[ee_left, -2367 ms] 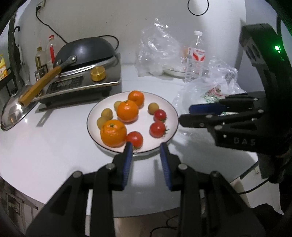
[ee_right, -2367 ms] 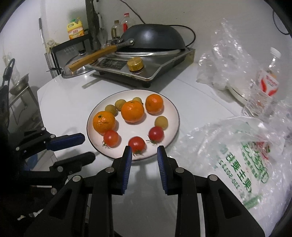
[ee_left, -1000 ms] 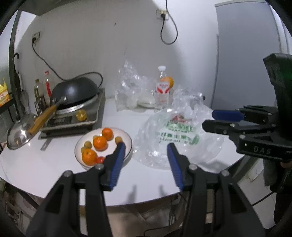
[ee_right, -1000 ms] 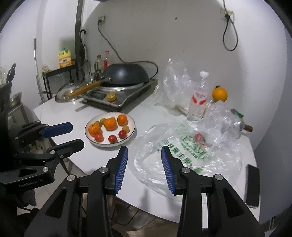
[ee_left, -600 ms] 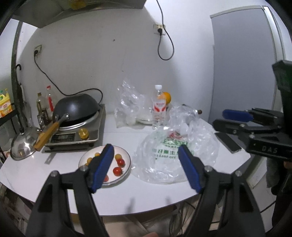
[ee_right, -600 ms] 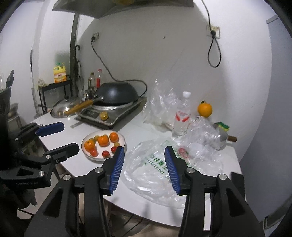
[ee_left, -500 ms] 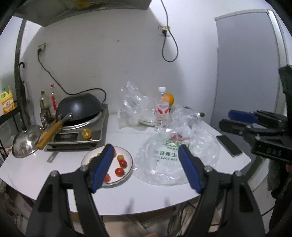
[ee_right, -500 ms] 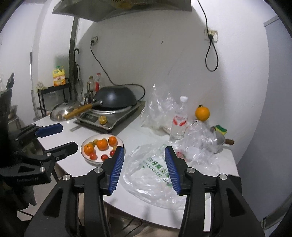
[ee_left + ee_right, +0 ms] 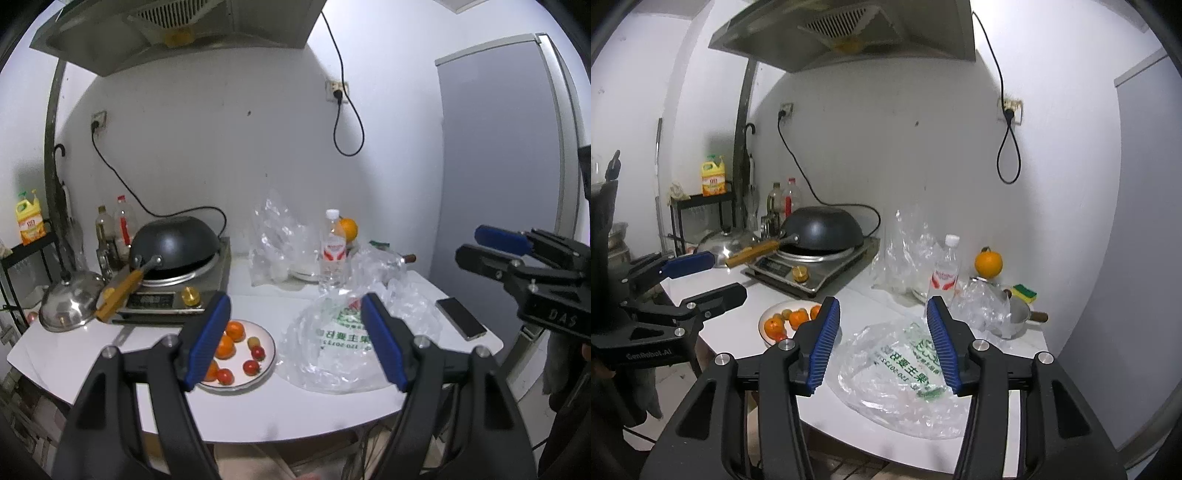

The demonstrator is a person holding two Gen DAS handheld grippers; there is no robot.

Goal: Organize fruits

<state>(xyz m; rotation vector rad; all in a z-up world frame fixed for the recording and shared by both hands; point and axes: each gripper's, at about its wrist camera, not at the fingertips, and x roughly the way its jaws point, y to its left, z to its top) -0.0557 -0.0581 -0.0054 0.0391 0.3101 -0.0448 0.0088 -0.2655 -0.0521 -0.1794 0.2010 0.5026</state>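
A white table [image 9: 88, 354] carries a plate [image 9: 269, 360] of fruit. Behind the plate sits a cooker [image 9: 173, 299]; right of the plate lies a plastic bag [image 9: 332, 354], then a phone [image 9: 460, 318]. A bottle [image 9: 332, 254] stands behind the bag.

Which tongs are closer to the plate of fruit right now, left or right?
Left, as far as I can tell. The left tongs hang open above and in front of the plate; the right tongs sit off to its right, over the plastic bag.
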